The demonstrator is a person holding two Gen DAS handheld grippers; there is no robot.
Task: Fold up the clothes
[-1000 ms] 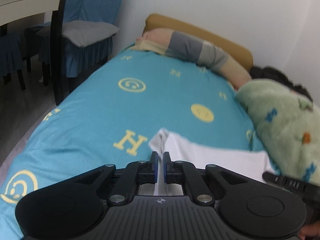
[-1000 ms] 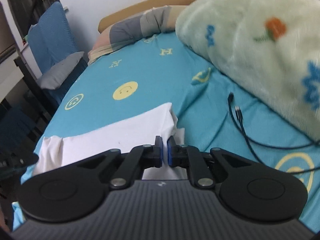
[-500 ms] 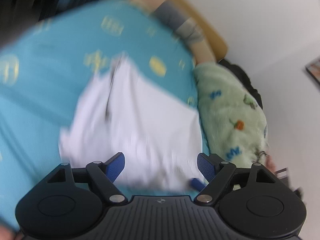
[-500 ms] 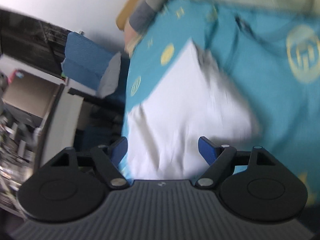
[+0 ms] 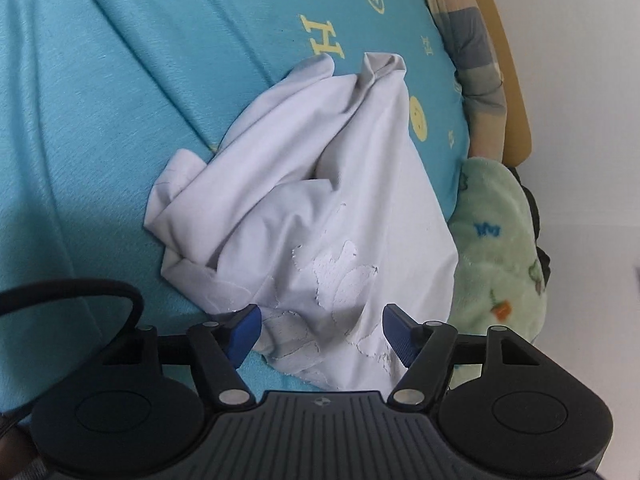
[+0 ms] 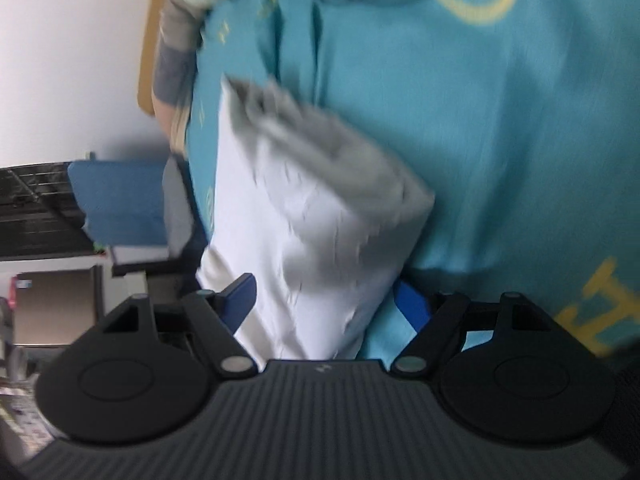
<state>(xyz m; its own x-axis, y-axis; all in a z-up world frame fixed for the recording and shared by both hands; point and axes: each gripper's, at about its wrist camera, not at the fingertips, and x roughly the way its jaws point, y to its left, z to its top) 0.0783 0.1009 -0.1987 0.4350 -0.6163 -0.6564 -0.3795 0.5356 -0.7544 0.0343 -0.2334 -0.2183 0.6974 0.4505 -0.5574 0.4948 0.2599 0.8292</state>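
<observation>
A white garment [image 5: 320, 216] lies rumpled and partly folded on the turquoise bedsheet [image 5: 120, 100]. A cracked white print shows on its near part. My left gripper [image 5: 322, 330] hovers over that near edge with its blue pads wide apart and closing slowly; cloth lies under the gap but the pads do not press it. In the right wrist view the same garment [image 6: 304, 240] appears blurred, running away from my right gripper [image 6: 326, 302]. Its jaws stand apart, closing a little, with the garment's near end between them and not pinched.
A striped pillow [image 5: 476, 60] and a tan headboard [image 5: 516, 92] lie at the far end of the bed. A green fleece blanket [image 5: 500, 248] is heaped beside the garment. A black cable [image 5: 80, 288] loops near my left gripper. A blue chair [image 6: 120, 200] stands past the bed.
Both grippers were shut on the garment's edge a second ago and have let it go. Both rolled and dropped toward the bed, and the garment now lies loose on the sheet.
</observation>
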